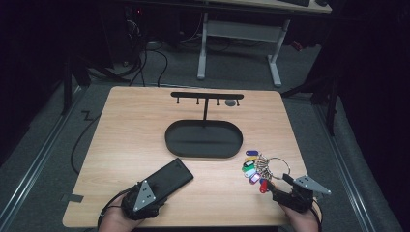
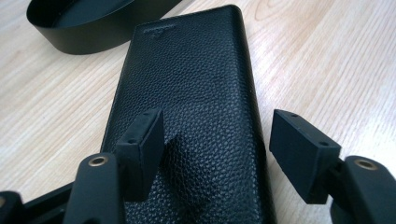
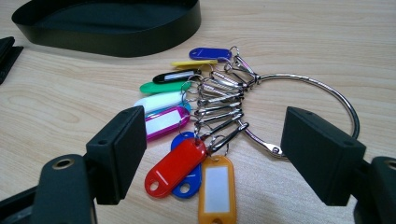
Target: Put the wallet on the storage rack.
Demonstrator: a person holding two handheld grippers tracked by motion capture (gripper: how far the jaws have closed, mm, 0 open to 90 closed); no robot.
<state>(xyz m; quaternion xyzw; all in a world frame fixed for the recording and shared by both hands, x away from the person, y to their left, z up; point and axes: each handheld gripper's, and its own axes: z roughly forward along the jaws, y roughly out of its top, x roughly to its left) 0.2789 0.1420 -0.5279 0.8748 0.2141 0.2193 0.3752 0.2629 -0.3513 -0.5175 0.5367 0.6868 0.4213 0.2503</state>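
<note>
Black grained leather is lying directly under the left tool (image 2: 215, 144): the wallet (image 2: 191, 107) is resting flat on the worktop (image 2: 327, 60), its long axis running straight ahead of the tool toward the tray (image 2: 93, 28). The jaws are standing apart, one over the wallet's face, the other just outside its right edge, neither clamping. A small embossed mark near the wallet's far end is too faint to read.

The right tool (image 3: 215, 154) is also standing open, its jaws straddling the near end of the key ring (image 3: 322, 102). The coloured tags (image 3: 175, 165) are fanning out ahead and to the left of it; the steel ring is lying ahead and to the right. The tags' label windows are showing no legible writing.

In the high view, the left tool (image 1: 145, 198) is nearer the wallet (image 1: 169, 179); the right tool (image 1: 285, 186) is nearer the key ring (image 1: 276, 165). The coming grip is probably depending on each tool closing across its thing's short side.
</note>
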